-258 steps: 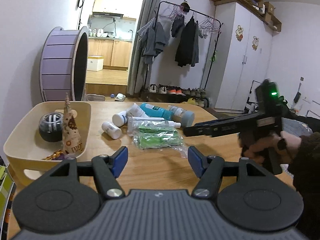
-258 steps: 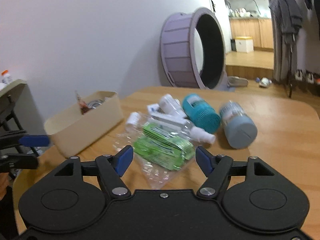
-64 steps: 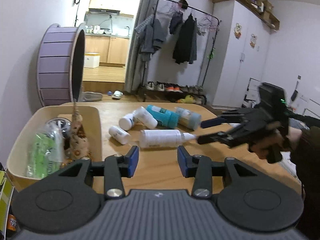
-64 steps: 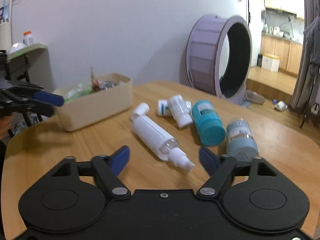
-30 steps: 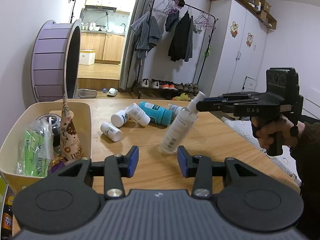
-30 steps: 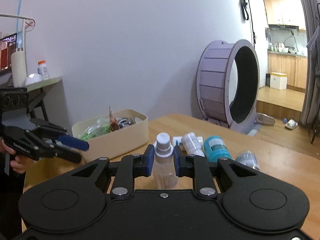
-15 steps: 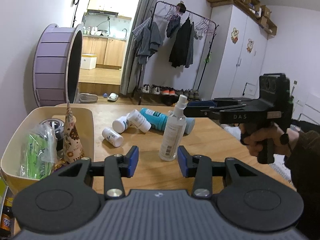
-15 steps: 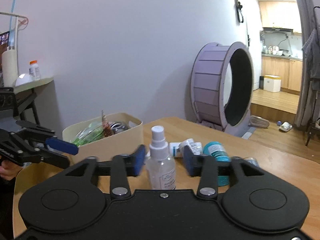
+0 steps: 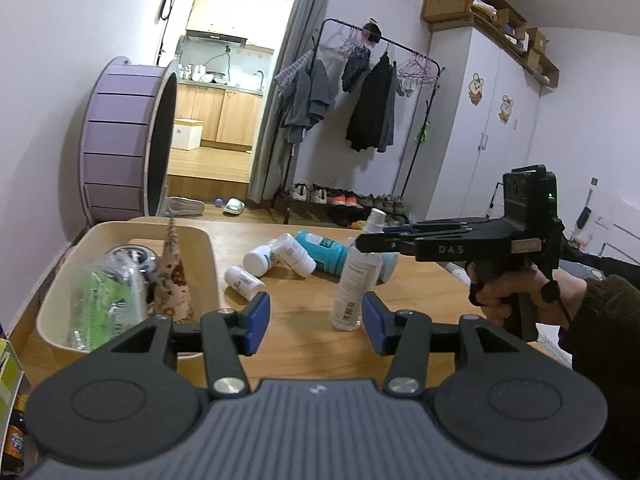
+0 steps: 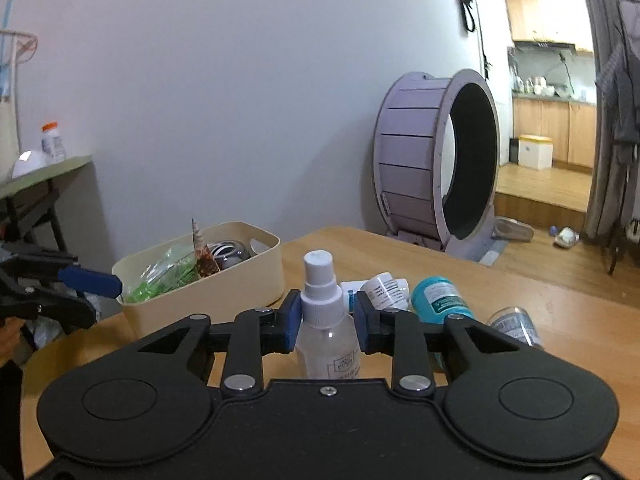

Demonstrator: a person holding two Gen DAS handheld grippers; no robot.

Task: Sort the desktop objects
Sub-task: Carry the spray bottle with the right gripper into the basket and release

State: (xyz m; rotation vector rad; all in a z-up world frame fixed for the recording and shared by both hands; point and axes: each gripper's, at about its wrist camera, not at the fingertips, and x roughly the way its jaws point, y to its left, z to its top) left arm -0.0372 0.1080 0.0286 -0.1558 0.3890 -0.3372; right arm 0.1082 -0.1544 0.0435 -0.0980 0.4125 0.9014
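Spray bottle is stood upright on the worktop, bracketed at the neck by the right gripper, whose jaws look pressed on it or very nearly so. Left gripper is held back with jaws wide apart, nothing in them. Clear plastic and mostly empty, so it's probably light, a bit slick and tippy; a hold just under the pump collar seems safest. Cream bin is near, already partly filled.
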